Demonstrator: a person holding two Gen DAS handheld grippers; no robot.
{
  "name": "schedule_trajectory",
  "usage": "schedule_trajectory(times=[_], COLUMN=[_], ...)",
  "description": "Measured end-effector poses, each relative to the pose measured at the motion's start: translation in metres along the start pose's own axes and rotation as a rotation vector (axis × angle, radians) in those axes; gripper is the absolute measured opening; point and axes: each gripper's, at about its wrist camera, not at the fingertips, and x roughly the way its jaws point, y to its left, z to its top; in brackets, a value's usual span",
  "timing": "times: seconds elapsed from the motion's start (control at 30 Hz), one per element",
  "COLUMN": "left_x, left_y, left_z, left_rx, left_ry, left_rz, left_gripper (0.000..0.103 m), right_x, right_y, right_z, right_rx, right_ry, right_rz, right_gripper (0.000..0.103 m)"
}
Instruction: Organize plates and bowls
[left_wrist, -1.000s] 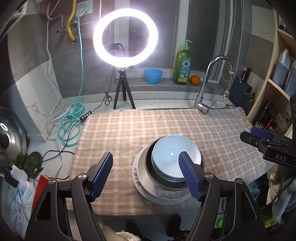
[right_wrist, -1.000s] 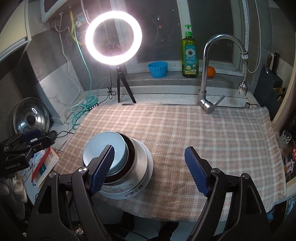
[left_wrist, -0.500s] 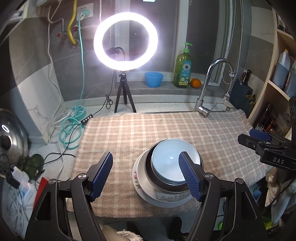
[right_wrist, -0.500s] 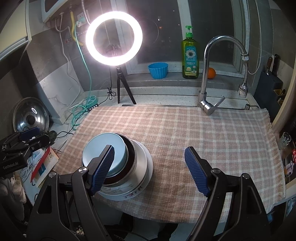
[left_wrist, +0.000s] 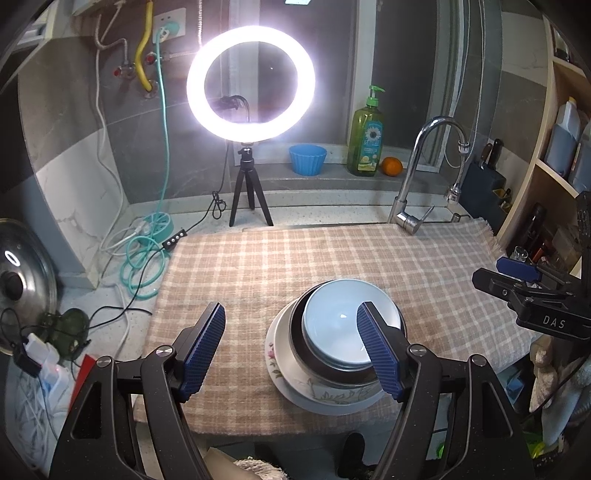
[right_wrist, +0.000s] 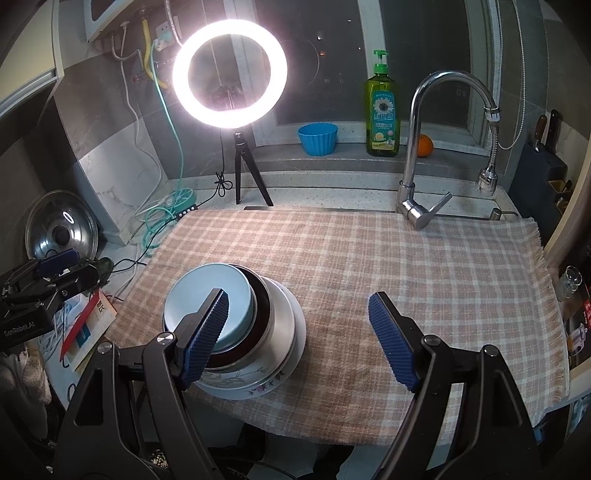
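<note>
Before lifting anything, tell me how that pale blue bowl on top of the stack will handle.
The pale blue bowl looks glazed, so probably slippery and breakable. It sits nested in a dark bowl, apparently loose, so it likely lifts free alone. A sideways push might tilt it or shift the stack.

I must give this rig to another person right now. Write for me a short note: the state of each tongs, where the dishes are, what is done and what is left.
Left tongs: open, holding nothing, above the near edge of the cloth, just left of the stack.
Right tongs: open, holding nothing, just right of the stack.
Dishes: one stack near the front of the checked cloth. Light blue bowl on top, inside a dark bowl, inside a metal bowl, all on a flowered plate.
Done: the dishes appear nested in one pile.
Left: no other plates or bowls show on the cloth; whether the stack must go elsewhere cannot be told.
</note>
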Motion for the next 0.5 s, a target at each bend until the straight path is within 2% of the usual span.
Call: schedule_trajectory(times=[0.5], left_x=[0.0010], left_y=[-0.0008], left_z=[0.0005], left_rx=[0.004], left_ry=[0.002], left_rz=[-0.001], left_gripper=[0.074], right_x=[0.0027], right_y=[0.0030], right_z=[-0.0015], right_rx=[-0.008], right_ry=[-0.003], right_rz=[-0.002], right_gripper=[0.081])
